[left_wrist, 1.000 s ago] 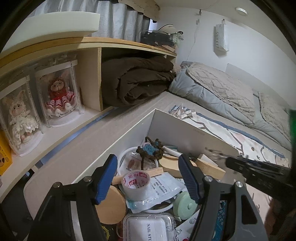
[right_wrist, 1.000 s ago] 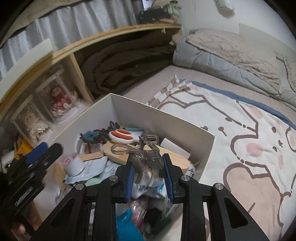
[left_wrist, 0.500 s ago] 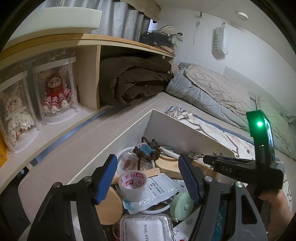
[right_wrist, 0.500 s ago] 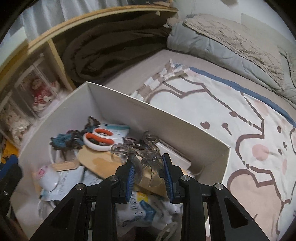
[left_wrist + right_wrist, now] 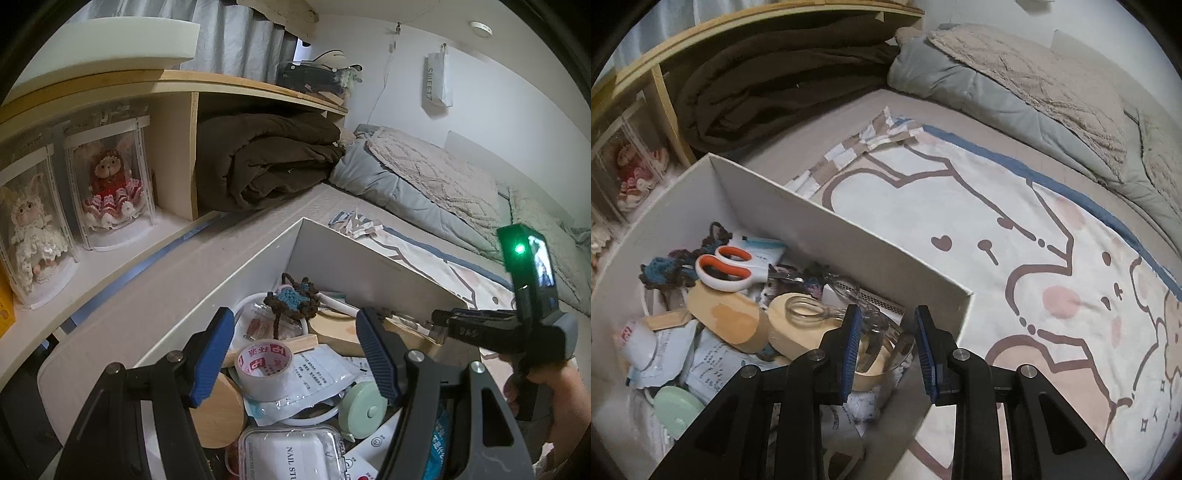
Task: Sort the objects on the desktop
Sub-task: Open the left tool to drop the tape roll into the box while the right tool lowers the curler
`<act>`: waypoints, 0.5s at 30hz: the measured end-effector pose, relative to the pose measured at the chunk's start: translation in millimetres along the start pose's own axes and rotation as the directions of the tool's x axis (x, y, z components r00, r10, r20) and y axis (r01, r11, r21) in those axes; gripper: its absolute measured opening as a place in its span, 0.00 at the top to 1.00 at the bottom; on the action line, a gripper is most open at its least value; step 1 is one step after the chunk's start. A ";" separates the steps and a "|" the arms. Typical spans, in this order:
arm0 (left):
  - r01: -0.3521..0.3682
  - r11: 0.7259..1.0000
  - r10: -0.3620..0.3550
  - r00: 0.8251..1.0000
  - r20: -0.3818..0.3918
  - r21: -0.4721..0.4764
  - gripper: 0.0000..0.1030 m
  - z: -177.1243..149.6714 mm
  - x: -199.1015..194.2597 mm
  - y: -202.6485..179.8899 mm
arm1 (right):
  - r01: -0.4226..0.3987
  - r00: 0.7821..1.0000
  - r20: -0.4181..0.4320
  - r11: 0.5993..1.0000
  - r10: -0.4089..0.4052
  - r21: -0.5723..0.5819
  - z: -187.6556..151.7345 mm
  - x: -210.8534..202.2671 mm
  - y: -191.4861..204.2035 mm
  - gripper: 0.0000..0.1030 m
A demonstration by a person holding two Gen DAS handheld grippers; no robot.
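Crowding the white box [image 5: 849, 236] are scissors [image 5: 726, 271] and tape [image 5: 264, 363]; right tongs [image 5: 886, 345] clamp a clear hair clip [image 5: 875, 328], left tongs [image 5: 295, 354] apart, empty.

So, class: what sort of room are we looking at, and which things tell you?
Most likely a bedroom: a bed with a grey quilt, a folded brown blanket in a shelf, and boxed dolls.
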State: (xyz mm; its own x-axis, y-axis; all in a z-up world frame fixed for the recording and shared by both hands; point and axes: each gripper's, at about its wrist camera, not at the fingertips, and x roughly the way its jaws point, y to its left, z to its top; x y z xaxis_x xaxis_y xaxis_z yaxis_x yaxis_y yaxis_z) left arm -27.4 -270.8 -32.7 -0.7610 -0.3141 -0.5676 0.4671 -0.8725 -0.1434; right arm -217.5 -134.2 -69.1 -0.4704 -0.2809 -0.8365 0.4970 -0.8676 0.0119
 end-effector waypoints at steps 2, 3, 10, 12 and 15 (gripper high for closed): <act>-0.001 1.000 0.001 1.000 0.000 0.001 0.34 0.4 -0.3 -0.1 | -0.006 1.000 0.010 1.000 0.006 0.011 0.9 -5.8 -3.1 0.71; -0.001 1.000 0.001 1.000 0.001 0.001 0.34 0.5 -0.3 0.2 | -0.011 1.000 0.016 1.000 0.011 0.011 1.1 -8.4 -3.6 0.71; 0.001 1.000 -0.001 1.000 0.002 0.001 0.34 0.3 -0.2 -0.6 | -0.031 0.998 0.054 1.000 0.031 -0.004 -1.0 -24.2 -3.3 0.71; 0.001 1.000 -0.001 1.000 0.002 0.001 0.34 0.4 -0.2 -0.6 | -0.042 0.997 0.065 0.999 0.043 -0.008 -3.4 -28.1 -1.8 0.71; -0.001 1.000 0.001 1.000 0.002 0.003 0.34 0.4 -0.4 -0.7 | -0.065 0.994 0.085 0.998 0.067 -0.015 -7.0 -33.6 1.8 0.71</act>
State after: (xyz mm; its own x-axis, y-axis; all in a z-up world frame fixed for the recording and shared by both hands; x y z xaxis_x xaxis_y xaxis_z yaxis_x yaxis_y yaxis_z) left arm -27.6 -270.2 -32.1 -0.7617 -0.3159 -0.5657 0.4666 -0.8733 -0.1405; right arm -195.7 -123.4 -44.7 -0.4969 -0.3721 -0.7840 0.5378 -0.8411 0.0583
